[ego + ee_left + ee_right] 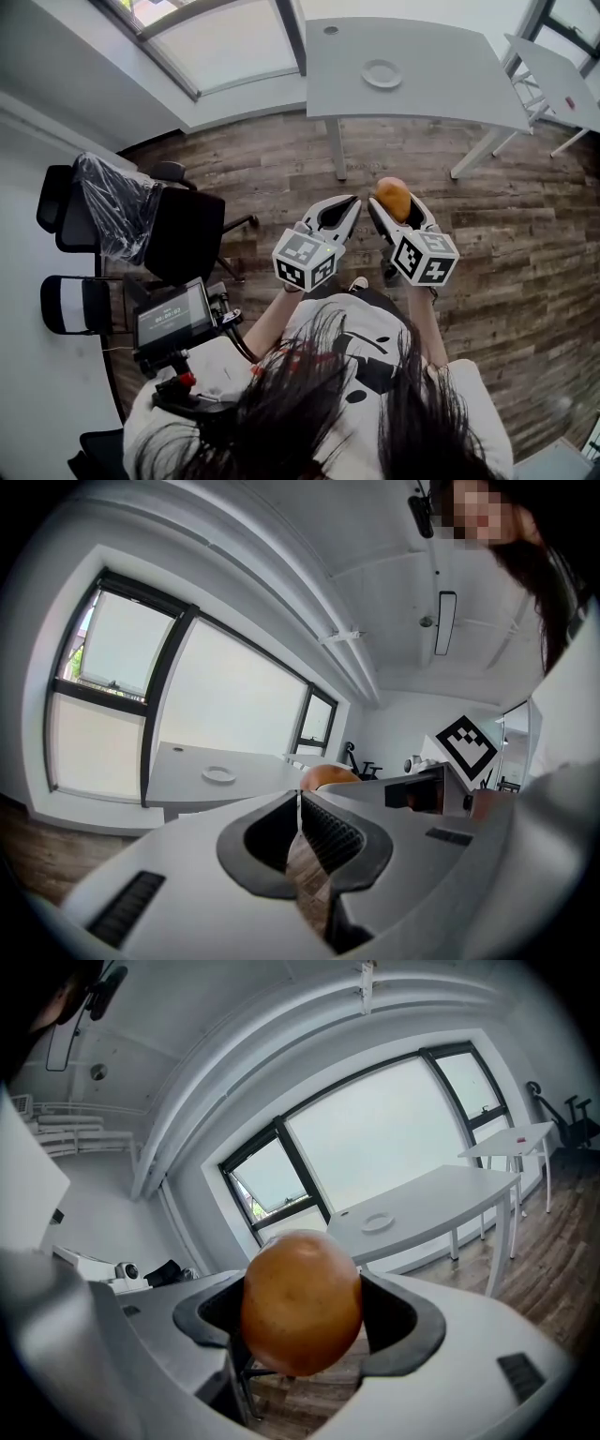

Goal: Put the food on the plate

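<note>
- right gripper (395,211): fingers pinching an orange-brown potato (302,1302), held up over the wooden floor (487,225).
- left gripper (350,207): fingers pressed together, nothing between them, just beside the right one.
- white plate (382,73) sits on the grey table (441,89), well apart from the potato.

We stand on a dark wood-plank floor (281,159). Ahead of us a white table (441,89) sits beside large windows (225,42); black office chairs (183,234) crowd our left, and a long ceiling light (445,622) hangs overhead.
</note>
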Action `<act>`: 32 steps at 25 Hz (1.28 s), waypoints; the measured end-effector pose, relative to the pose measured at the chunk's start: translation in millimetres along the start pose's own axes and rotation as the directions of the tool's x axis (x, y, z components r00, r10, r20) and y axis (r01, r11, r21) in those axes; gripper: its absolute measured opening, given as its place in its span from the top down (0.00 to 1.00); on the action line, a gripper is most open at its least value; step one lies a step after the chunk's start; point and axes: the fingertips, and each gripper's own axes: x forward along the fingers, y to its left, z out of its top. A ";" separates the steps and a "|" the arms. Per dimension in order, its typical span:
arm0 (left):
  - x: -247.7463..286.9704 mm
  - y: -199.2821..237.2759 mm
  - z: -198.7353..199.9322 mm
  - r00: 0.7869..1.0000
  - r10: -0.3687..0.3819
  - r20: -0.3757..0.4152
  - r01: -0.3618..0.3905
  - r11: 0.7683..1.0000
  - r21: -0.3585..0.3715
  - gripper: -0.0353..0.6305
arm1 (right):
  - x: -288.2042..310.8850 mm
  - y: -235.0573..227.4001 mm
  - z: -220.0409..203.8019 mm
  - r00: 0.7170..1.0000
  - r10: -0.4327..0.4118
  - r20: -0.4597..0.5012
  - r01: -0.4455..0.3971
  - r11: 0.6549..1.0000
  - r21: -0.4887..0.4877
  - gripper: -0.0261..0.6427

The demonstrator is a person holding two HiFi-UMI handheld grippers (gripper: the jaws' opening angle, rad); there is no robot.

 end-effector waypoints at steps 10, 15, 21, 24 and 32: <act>33.7 21.0 0.3 0.999 0.025 -0.027 -0.026 0.999 -0.025 0.94 | 25.7 -27.9 10.1 1.000 0.003 -0.026 -0.002 1.000 0.031 0.41; 58.9 49.0 3.9 0.999 0.005 -0.041 -0.006 1.000 -0.028 0.94 | 50.8 -42.7 14.5 0.999 -0.028 -0.034 0.029 0.999 0.045 0.41; 100.0 87.1 22.2 0.997 -0.055 -0.062 0.055 0.998 -0.017 0.94 | 91.8 -63.6 36.4 0.996 -0.081 -0.030 0.084 0.994 0.074 0.41; 116.9 114.6 31.9 0.994 -0.080 -0.077 0.079 0.997 -0.013 0.94 | 121.1 -68.7 48.3 0.994 -0.108 -0.030 0.110 0.990 0.089 0.41; 159.1 206.7 70.0 0.991 -0.117 -0.065 0.114 0.993 -0.035 0.94 | 205.5 -71.5 76.9 0.986 -0.159 -0.060 0.165 0.980 0.111 0.41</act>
